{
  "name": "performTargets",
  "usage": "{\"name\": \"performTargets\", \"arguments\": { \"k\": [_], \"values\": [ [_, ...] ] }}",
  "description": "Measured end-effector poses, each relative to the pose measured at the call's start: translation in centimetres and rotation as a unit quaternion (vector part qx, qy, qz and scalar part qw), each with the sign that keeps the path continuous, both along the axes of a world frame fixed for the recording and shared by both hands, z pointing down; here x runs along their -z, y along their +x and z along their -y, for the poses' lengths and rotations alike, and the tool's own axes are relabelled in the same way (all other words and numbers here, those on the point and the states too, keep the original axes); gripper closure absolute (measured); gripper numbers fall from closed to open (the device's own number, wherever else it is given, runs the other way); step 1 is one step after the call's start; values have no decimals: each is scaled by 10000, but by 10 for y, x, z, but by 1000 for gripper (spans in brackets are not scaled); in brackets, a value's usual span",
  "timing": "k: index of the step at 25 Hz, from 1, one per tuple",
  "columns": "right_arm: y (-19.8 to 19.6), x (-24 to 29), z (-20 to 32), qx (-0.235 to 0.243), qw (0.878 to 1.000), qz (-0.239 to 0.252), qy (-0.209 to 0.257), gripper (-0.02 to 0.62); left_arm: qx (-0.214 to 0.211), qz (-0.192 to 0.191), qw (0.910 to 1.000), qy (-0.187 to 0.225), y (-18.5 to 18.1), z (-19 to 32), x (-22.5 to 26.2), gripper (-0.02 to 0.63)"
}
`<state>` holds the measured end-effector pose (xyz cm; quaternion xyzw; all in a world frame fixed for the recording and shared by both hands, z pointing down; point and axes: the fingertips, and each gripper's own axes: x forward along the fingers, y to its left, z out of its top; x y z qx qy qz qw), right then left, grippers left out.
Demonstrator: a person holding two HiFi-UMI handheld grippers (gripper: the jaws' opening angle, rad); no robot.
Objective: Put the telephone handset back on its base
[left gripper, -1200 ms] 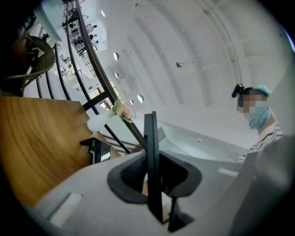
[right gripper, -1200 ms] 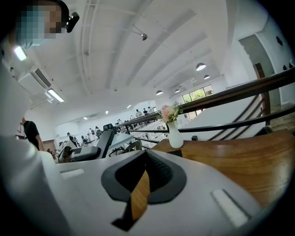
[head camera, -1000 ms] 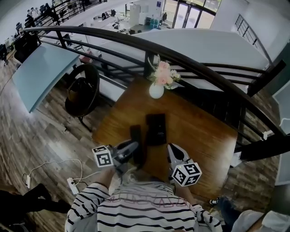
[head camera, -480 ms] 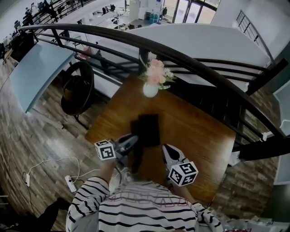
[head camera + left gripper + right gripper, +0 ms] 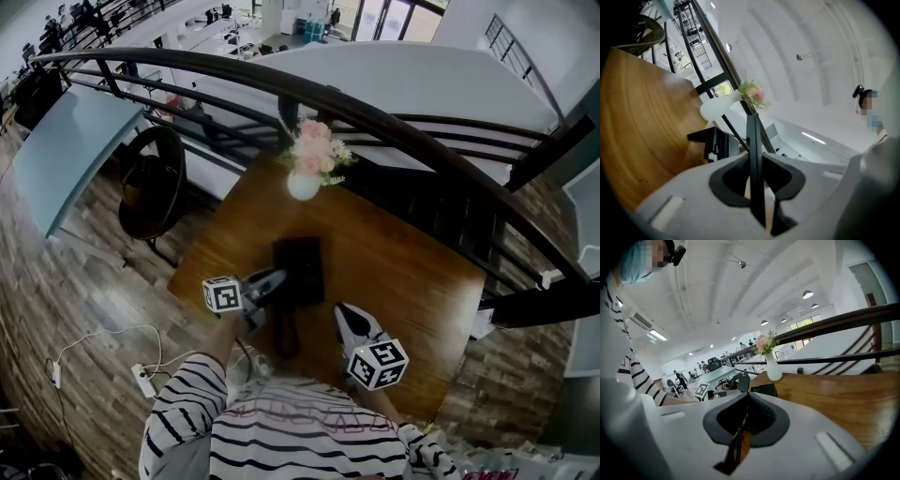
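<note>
The black telephone base (image 5: 298,267) sits in the middle of the wooden table (image 5: 403,272). The black handset (image 5: 285,330) lies just in front of it, towards me, lengthwise. My left gripper (image 5: 273,287) is shut on the handset; in the left gripper view the handset (image 5: 753,133) stands edge-on between the pads, with the base (image 5: 710,140) beyond. My right gripper (image 5: 345,315) hovers to the right of the handset, jaws together and nothing gripped. In the right gripper view (image 5: 749,397) a coiled cord (image 5: 737,446) shows under the jaws, and the base (image 5: 762,390) lies ahead.
A white vase of pink flowers (image 5: 304,173) stands at the table's far edge, against a dark railing (image 5: 394,117). A black chair (image 5: 150,183) is left of the table. A power strip and cable (image 5: 145,380) lie on the floor at the left.
The handset lay beside the base's left edge; now it is nearer me, in front of the base, still in the left gripper. The head view has shifted.
</note>
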<state>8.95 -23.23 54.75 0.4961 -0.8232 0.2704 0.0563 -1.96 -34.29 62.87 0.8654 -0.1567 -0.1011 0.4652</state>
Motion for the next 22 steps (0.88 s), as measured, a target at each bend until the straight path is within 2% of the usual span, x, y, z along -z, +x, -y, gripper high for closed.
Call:
{"name": "performTargets", "arguments": {
  "k": [8,14,22],
  "values": [
    [15,-8,4,-141,9998,-47,-102,595,93,2,9994,-345,7,18,-31,531],
    [11,-9,11,-146,9997,-63,-162,595,38,29,9981,-609,7,24,-41,531],
    [14,-11,10,-140,9997,-62,-195,595,-61,80,9971,-758,11,25,-51,531]
  ]
}}
